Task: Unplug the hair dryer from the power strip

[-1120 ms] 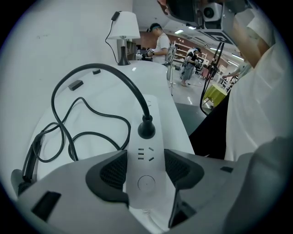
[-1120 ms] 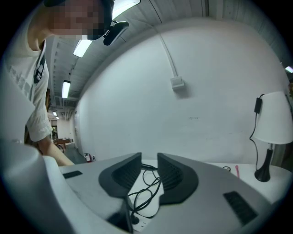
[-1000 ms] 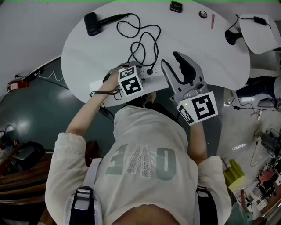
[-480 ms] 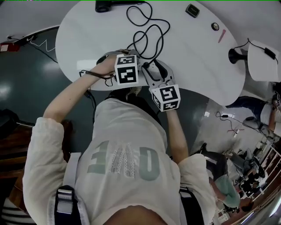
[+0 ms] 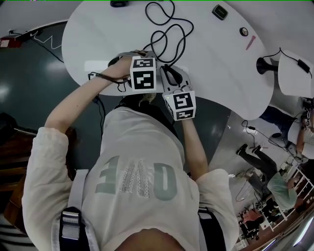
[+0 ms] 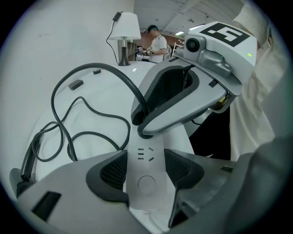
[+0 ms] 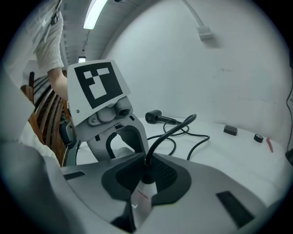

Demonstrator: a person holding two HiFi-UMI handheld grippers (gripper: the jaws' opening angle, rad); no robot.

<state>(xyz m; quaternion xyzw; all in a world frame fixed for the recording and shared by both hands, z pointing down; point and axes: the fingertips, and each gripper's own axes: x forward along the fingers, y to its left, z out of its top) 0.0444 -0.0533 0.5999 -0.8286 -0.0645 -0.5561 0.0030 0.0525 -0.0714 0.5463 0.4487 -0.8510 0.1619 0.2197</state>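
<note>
The white power strip (image 6: 145, 160) lies near the front edge of the round white table (image 5: 221, 59). My left gripper (image 6: 145, 168) is shut on it, a pad pressing each long side. The black plug (image 7: 147, 170) stands in the strip, and its cord (image 7: 183, 128) loops back across the table to the black hair dryer (image 7: 158, 117) at the far side. My right gripper (image 7: 146, 177) sits right beside the left one. Its jaws are closing, with the plug between the pads and both pads against it.
A lamp (image 5: 289, 61) with a dark base stands off the table's right side. A small black box (image 5: 219, 12), a round button-like item (image 5: 244, 32) and a red pen (image 5: 251, 43) lie at the back right. The person's body is close against the table edge.
My right gripper has dropped from above the table's front edge to the strip, next to the left gripper, and its wide jaws have narrowed round the plug. The left gripper stayed put.
</note>
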